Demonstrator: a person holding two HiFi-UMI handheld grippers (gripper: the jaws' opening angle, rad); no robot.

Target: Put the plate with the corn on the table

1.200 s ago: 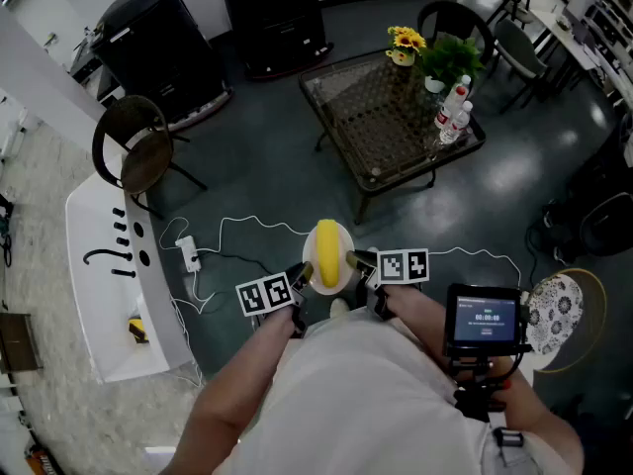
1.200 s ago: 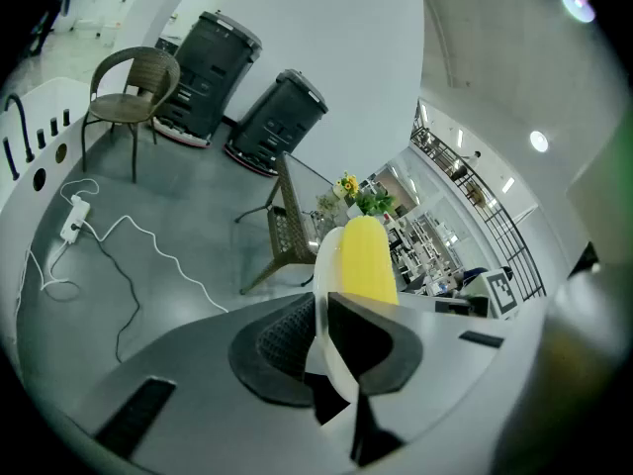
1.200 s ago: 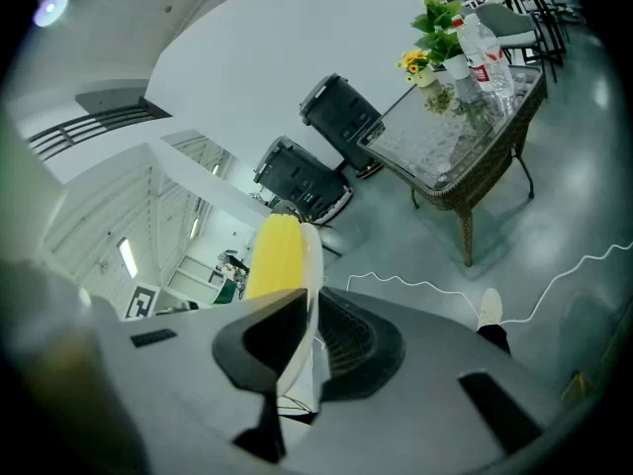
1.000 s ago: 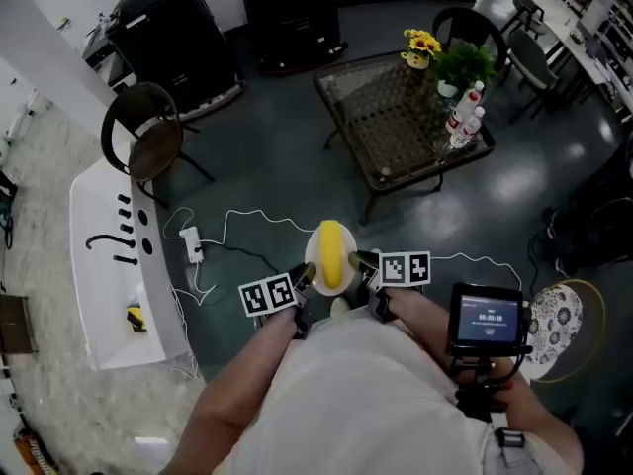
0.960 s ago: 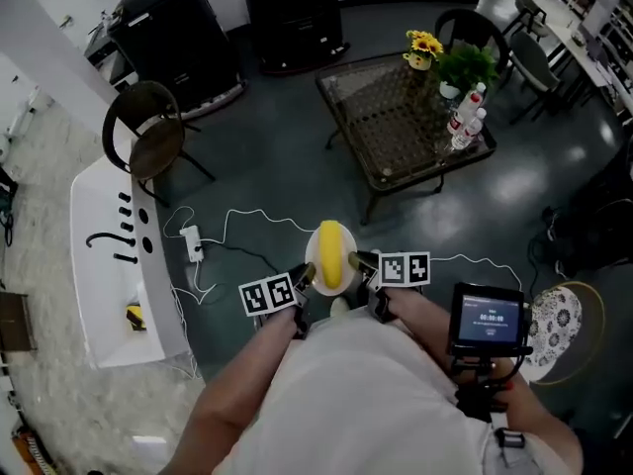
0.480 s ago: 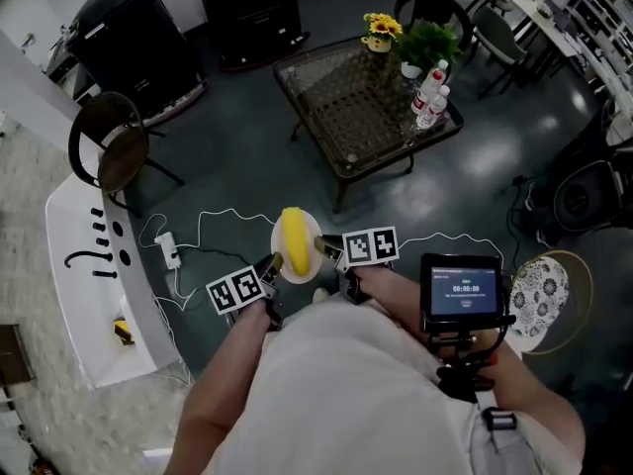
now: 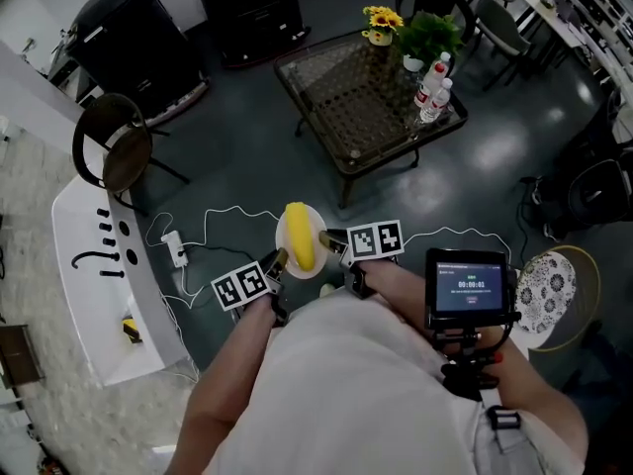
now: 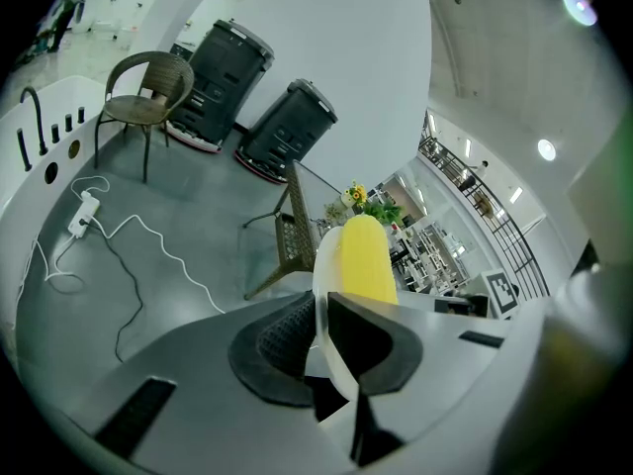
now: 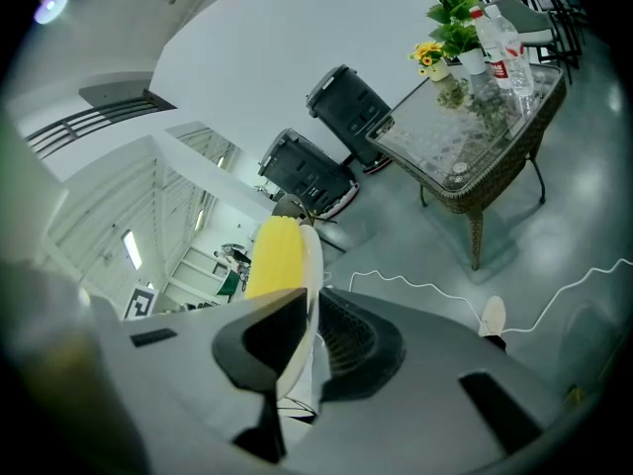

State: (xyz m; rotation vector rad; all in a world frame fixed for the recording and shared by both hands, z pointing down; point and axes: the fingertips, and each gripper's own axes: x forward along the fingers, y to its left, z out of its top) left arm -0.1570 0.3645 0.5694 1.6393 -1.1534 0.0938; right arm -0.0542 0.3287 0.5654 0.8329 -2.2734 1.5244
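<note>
The left gripper (image 7: 279,259) is clamped on the left rim of the white plate (image 7: 285,228), a jaw on each face. The right gripper (image 7: 327,238) pinches the opposite rim likewise, a two-sided hold that probably serves to carry the dish level so the yellow corn (image 7: 300,237) lying along its middle cannot roll off. The plate hangs over the floor before the person, well short of the glass table (image 7: 341,107), whose near edge looks bare while flowers (image 7: 381,20) and bottles (image 7: 432,87) crowd its far right corner.
</note>
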